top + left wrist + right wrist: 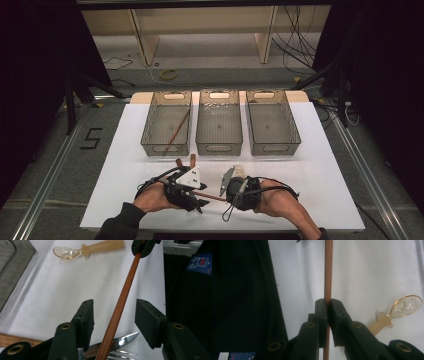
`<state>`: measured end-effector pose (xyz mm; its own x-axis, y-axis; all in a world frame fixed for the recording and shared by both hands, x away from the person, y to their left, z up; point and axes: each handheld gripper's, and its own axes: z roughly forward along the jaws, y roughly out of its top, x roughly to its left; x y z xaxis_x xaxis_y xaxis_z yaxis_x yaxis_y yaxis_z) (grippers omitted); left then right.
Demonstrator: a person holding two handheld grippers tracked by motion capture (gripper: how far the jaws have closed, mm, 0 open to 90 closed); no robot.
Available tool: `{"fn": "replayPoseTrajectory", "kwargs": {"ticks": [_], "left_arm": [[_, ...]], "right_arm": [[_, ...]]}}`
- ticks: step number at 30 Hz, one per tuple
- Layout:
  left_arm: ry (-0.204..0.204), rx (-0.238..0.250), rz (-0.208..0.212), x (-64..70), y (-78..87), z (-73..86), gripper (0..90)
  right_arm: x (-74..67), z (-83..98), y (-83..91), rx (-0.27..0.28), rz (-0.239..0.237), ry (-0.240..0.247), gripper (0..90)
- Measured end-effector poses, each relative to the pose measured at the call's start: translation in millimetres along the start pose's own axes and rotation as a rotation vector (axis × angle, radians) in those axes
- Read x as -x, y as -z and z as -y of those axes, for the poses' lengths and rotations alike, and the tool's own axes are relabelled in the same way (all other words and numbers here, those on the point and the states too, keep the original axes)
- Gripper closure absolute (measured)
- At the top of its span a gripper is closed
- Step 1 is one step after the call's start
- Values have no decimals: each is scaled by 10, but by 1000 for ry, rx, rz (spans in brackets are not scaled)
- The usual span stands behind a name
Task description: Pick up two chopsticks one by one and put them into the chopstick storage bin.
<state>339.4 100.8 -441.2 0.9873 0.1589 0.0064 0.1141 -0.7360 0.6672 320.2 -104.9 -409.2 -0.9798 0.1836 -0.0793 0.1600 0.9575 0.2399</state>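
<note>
A white surface [310,170] carries three clear mesh-patterned bins in a row along its far side: the left bin [166,123] holds a brown stick leaning diagonally inside it, while the middle bin [219,122] and the right bin [272,121] look bare. On the floor to the left of the surface a mark shaped like the digit "5" [92,138] can be read; a small blue and red patch [202,262] on the dark clothing shows in the left gripper view, its writing too blurred to read. Near the person's edge, the two hands hold the grippers close together, pointing at each other. The right gripper [327,305] has its fingers closed narrow on a reddish-brown chopstick [328,272], which runs straight away from it toward the left gripper [115,315]. The left gripper's fingers stand wide apart with the chopstick passing between them, touching neither pad as far as can be seen. Below that gripper lie a serrated knife [125,338] and fork tines on the surface. A clear amber spoon with a pale handle [75,250] lies just beyond the grippers on bare white. The right half of the surface and the strip between bins and hands are open.
</note>
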Motion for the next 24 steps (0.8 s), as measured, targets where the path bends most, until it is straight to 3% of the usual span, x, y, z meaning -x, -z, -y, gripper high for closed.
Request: {"fn": "replayPoseTrajectory", "kwargs": {"ticks": [11, 22, 24], "left_arm": [[-51, -26, 47, 48, -24, -28, 642], [-57, -55, 71, 66, -62, -28, 751], [-58, -63, 79, 67, -68, -25, 764]], "right_arm": [[-42, -24, -8, -4, -10, 31, 850], [-66, -32, -18, 15, -17, 68, 850], [-72, -31, -22, 20, -24, 55, 850]]}}
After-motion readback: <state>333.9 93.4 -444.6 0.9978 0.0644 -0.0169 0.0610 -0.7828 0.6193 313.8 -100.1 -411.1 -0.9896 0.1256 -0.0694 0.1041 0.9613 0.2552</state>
